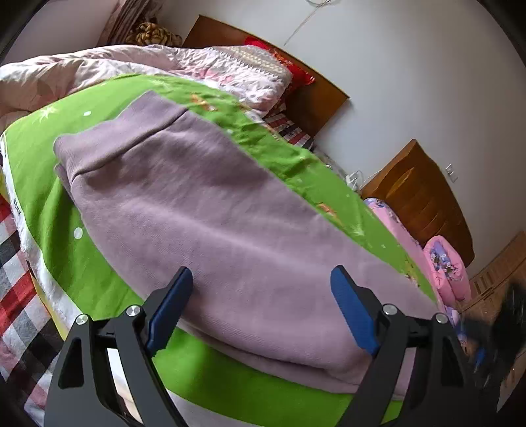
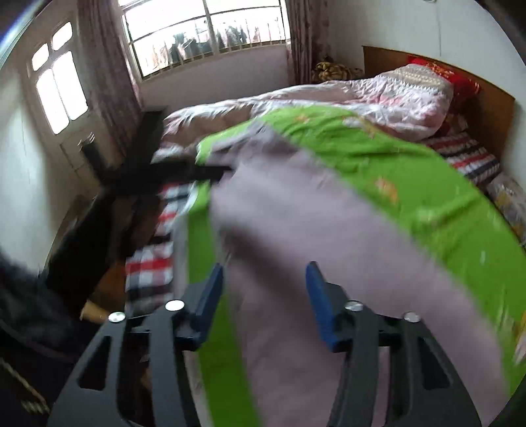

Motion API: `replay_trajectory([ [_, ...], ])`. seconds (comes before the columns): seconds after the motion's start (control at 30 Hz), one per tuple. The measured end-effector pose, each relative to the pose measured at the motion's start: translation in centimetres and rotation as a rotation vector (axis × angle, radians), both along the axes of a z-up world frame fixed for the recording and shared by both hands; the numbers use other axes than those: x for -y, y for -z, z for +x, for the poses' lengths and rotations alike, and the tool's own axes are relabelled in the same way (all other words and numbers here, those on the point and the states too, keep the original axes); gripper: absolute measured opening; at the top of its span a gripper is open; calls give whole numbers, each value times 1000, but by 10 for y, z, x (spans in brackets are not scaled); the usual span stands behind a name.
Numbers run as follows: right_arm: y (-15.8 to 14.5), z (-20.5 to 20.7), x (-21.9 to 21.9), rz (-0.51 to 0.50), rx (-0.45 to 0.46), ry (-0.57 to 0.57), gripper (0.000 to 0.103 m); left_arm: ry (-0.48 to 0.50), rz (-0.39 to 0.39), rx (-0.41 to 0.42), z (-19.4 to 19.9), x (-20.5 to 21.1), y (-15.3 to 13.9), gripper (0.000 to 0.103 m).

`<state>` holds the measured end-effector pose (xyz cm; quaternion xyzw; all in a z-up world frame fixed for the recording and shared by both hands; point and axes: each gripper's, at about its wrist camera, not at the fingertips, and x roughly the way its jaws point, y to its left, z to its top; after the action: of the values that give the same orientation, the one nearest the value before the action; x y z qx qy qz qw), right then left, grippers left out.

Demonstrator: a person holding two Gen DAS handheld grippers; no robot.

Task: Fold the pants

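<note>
Lilac pants (image 1: 210, 210) lie folded lengthwise on a green sheet (image 1: 52, 203) spread over the bed, waistband at the far left end. My left gripper (image 1: 261, 308) hovers above their near end, open wide, blue pads apart and nothing between them. In the blurred right wrist view the same pants (image 2: 328, 249) run away from the camera on the green sheet (image 2: 411, 177). My right gripper (image 2: 264, 302) stands above them with its blue pads apart and no cloth pinched between them. The left gripper's black frame (image 2: 138, 170) shows as a blur at the left.
A pink quilt (image 1: 98, 69) is heaped at the far side by the wooden headboard (image 1: 315, 98). A checked bedsheet (image 1: 16, 262) shows at the left edge. A wooden nightstand (image 1: 424, 200) and pink bedding (image 1: 447, 266) stand to the right. A window (image 2: 203, 29) and door lie beyond the bed.
</note>
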<state>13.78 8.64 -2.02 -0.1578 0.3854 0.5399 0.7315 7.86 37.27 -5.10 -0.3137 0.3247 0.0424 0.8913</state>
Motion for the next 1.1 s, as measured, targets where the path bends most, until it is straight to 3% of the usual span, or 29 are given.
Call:
replay_trajectory([
  [0.03, 13, -8, 2, -13, -20, 8, 33, -7, 5, -8, 3, -4, 3, 86],
  [0.2, 31, -17, -15, -23, -2, 12, 21, 1, -30, -26, 2, -19, 20, 86],
  [0.4, 50, -15, -30, -136, 44, 28, 22, 14, -23, -38, -2, -15, 23, 86],
  [0.5, 50, -13, -28, -132, 23, 37, 22, 24, -26, -31, -4, -16, 25, 86],
  [0.67, 52, -22, -30, -159, 97, 29, 22, 32, -2, -32, -4, -13, 28, 86],
  [0.73, 53, -31, -33, -179, 171, 25, 15, 35, 5, -44, -3, -12, 28, 86],
  [0.8, 51, -36, -33, -180, 182, 17, 8, 43, 10, -69, 1, -13, 27, 86],
  [0.97, 12, -43, -6, -68, 97, -36, 6, 58, 11, -99, 3, -16, 24, 82],
  [1.0, 12, -46, -2, -61, 76, -48, 0, 60, 15, -98, 3, -16, 24, 82],
  [1.1, 42, -46, -13, -192, 122, -18, 0, 51, 37, -98, 3, -13, 27, 82],
])
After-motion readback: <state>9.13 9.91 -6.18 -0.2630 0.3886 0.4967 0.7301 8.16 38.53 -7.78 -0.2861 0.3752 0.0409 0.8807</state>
